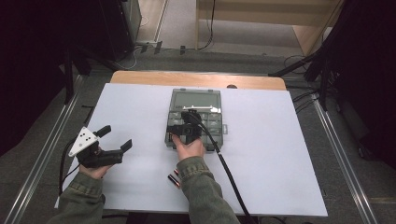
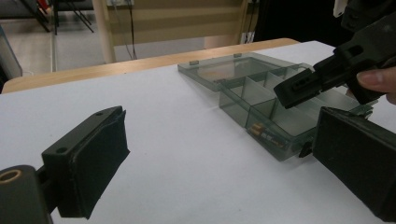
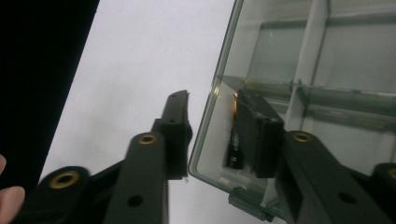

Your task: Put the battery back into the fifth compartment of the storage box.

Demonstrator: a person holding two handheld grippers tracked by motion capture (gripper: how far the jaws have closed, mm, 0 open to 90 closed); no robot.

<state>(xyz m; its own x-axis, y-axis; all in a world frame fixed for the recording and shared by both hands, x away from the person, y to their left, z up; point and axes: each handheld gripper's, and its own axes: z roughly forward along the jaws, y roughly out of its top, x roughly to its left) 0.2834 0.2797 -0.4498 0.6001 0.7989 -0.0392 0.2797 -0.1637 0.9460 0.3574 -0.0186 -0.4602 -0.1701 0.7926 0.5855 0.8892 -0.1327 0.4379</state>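
White table (image 1: 130, 112), unlabelled organiser box (image 1: 195, 99)

Bright sheet, dark surroundings, soft focus

A clear grey box (image 1: 194, 116) is lying open on the desk (image 1: 280, 154), lid flat behind. A battery (image 2: 266, 136) is lying in its near corner compartment.

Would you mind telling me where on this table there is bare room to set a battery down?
The white sheet is bare right of the box, and between the box and the left tongs. It is crowded at the box's near edge, around the right tongs and two batteries.
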